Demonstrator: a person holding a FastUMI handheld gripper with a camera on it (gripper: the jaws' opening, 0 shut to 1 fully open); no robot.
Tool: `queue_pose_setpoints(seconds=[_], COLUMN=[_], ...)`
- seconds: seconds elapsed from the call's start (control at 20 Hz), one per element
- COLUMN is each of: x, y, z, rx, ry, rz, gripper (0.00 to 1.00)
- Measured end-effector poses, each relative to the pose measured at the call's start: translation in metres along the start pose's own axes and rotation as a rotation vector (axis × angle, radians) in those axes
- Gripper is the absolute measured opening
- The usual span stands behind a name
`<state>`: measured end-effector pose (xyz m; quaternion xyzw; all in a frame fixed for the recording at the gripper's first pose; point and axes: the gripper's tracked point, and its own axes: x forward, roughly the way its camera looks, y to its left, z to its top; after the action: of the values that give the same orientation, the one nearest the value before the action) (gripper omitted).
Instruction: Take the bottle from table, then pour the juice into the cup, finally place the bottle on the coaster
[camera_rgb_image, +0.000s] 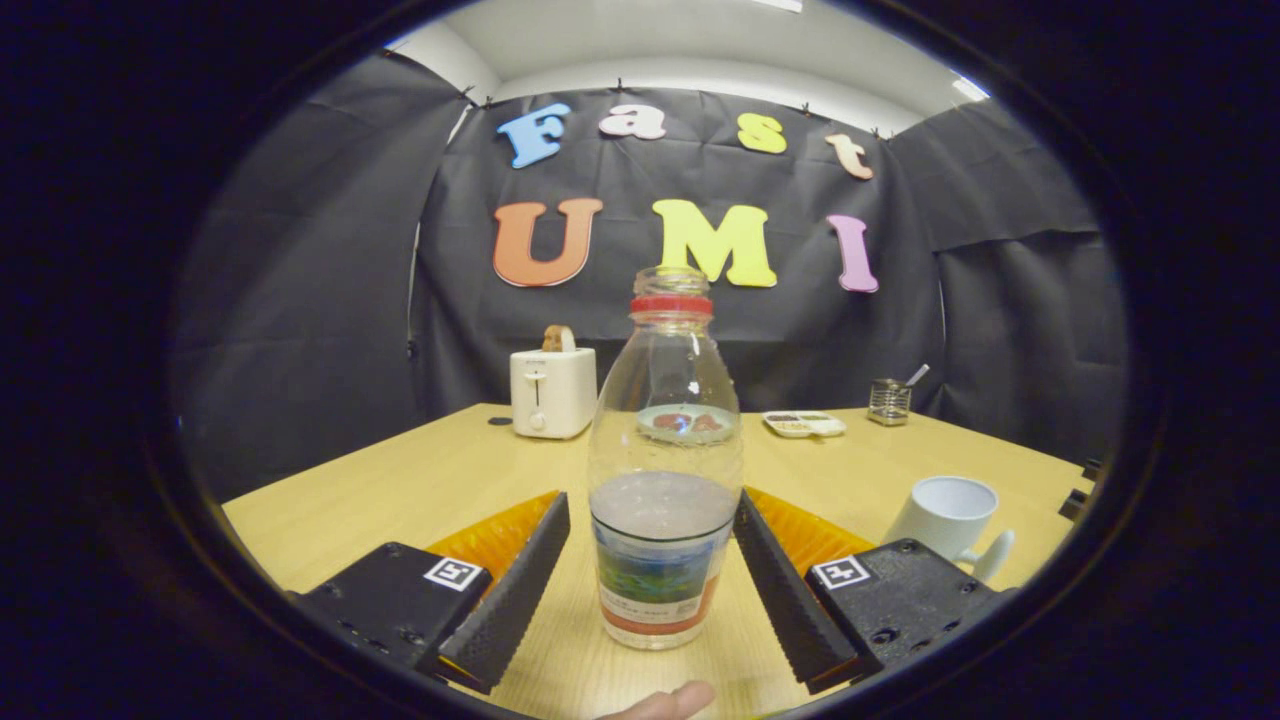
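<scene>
Between the 2 spread fingers (652, 580), the bottle (665, 470) stands upright on the table (400, 490), ungripped.

gripper (652, 560) level, fingers spread wide, fingertip (668, 702) just below

we see the bottle (665, 470) covering most of a round thing (683, 422) on the table (420, 480) behind it, too warped through the plastic to name. low right, the cup (945, 512) is partly hidden by the gripper (650, 560). the small tray (804, 424) and the wire holder (889, 402) at centre right are too small to tell their contents. a fingertip (665, 702) is cut off at the bottom.
</scene>
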<state>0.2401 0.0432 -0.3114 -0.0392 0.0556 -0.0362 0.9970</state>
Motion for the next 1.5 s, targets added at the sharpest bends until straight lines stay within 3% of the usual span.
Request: queue_pose_setpoints(seconds=[0.15, 0.25, 0.3, 0.9, 1.25, 1.5], x=[-0.003, -0.006, -0.01, -0.059, -0.06, -0.056], y=[-0.02, -0.009, -0.005, -0.003, -0.022, -0.028], z=[0.004, 0.011, 0.014, 0.079, 0.099, 0.104], rx=[-0.026, 0.012, 0.039, 0.457, 0.806, 0.978], ry=[0.003, 0.0, 0.002, -0.022, -0.009, 0.029], rz=[-0.093, -0.071, -0.058, 0.054, 0.1, 0.137], gripper=[0.91, 0.8, 0.79, 0.79, 0.78, 0.78])
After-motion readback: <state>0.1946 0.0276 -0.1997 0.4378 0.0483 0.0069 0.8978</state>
